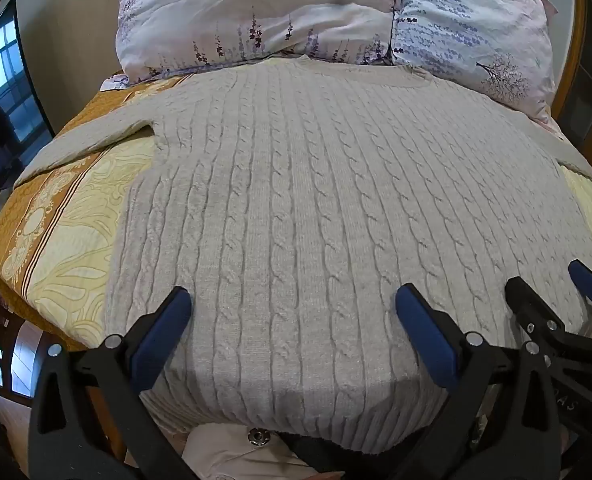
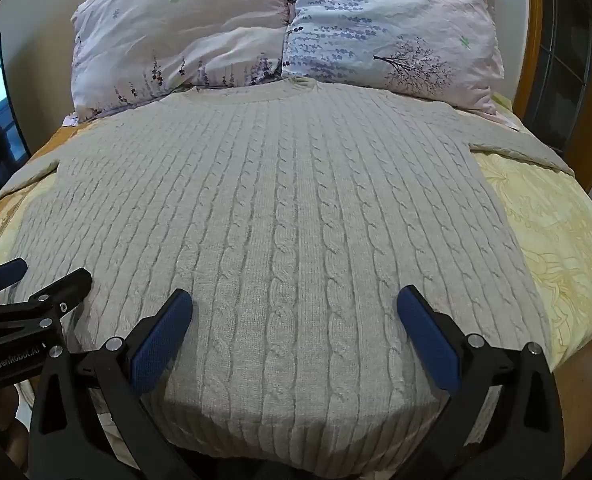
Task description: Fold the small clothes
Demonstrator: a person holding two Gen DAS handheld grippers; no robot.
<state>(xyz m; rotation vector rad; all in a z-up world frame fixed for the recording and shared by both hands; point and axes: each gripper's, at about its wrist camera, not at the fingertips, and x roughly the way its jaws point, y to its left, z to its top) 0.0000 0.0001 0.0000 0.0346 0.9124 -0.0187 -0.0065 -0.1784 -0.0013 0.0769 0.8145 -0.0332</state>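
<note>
A light grey cable-knit sweater (image 1: 296,200) lies flat on the bed, neck toward the pillows, sleeves spread to both sides. It also shows in the right wrist view (image 2: 280,208). My left gripper (image 1: 294,316) is open and empty, hovering over the sweater's hem. My right gripper (image 2: 294,316) is open and empty over the hem as well, to the right of the left one. The right gripper shows at the right edge of the left wrist view (image 1: 551,292), and the left gripper at the left edge of the right wrist view (image 2: 44,276).
The bed has a yellow and orange patterned sheet (image 1: 68,232), also seen on the right (image 2: 555,216). Two floral pillows (image 1: 296,12) lie at the head of the bed (image 2: 288,28). A dark screen (image 1: 4,100) stands at the left. A wooden headboard (image 2: 531,40) is at the right.
</note>
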